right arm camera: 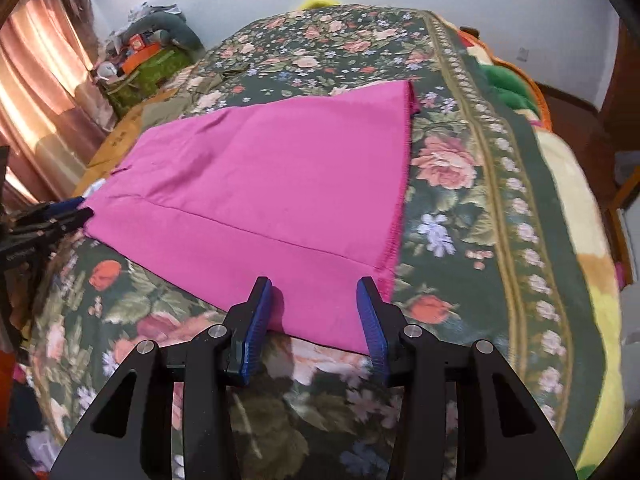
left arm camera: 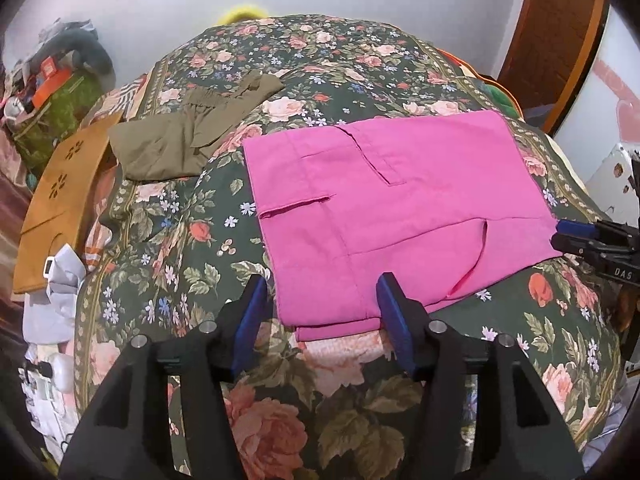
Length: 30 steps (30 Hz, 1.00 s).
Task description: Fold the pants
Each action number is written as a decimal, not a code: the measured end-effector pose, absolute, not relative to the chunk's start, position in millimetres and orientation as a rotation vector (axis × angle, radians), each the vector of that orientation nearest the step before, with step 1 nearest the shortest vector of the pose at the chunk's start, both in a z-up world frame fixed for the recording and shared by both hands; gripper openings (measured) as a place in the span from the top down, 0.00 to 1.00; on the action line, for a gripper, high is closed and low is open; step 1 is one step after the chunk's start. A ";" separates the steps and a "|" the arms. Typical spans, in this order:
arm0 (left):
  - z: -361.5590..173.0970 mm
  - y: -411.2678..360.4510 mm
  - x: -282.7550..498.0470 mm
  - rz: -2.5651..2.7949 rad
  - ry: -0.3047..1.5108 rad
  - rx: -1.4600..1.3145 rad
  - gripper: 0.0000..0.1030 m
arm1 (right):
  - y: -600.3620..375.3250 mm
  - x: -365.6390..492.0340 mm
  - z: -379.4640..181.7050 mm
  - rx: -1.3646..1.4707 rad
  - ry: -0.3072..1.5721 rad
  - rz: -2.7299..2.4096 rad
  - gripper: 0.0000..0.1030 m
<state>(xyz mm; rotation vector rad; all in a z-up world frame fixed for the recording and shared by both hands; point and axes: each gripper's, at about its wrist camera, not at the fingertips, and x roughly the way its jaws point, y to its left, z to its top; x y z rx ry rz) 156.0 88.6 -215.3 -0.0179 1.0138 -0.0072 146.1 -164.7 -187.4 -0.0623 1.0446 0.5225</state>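
Observation:
Pink pants lie flat and folded on the floral bedspread; they also show in the right wrist view. My left gripper is open, its blue pads on either side of the near left corner of the pants at the waist end. My right gripper is open over the near corner at the hem end. The right gripper shows at the right edge of the left wrist view. The left gripper shows at the left edge of the right wrist view.
Olive green pants lie crumpled at the far left of the bed. A brown garment lies at the bed's left edge. Clutter is piled by the far left wall. A wooden door is at the far right.

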 end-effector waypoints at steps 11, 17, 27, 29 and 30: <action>-197.3 89.8 145.4 0.019 0.984 0.046 0.43 | -183.7 153.7 -174.8 -0.050 1.048 0.483 0.58; -175.8 117.8 162.5 0.071 0.935 -0.007 0.43 | -183.5 168.0 -149.4 -0.061 0.949 0.472 0.46; -180.2 153.6 234.5 0.124 0.955 -0.100 0.41 | -173.1 224.5 -135.5 -0.095 0.875 0.458 0.45; -187.2 156.8 249.7 0.115 0.974 -0.121 0.41 | -172.5 241.3 -139.6 -0.089 0.891 0.454 0.45; -190.9 157.3 256.8 0.109 0.984 -0.128 0.41 | -171.8 249.6 -141.9 -0.092 0.895 0.450 0.45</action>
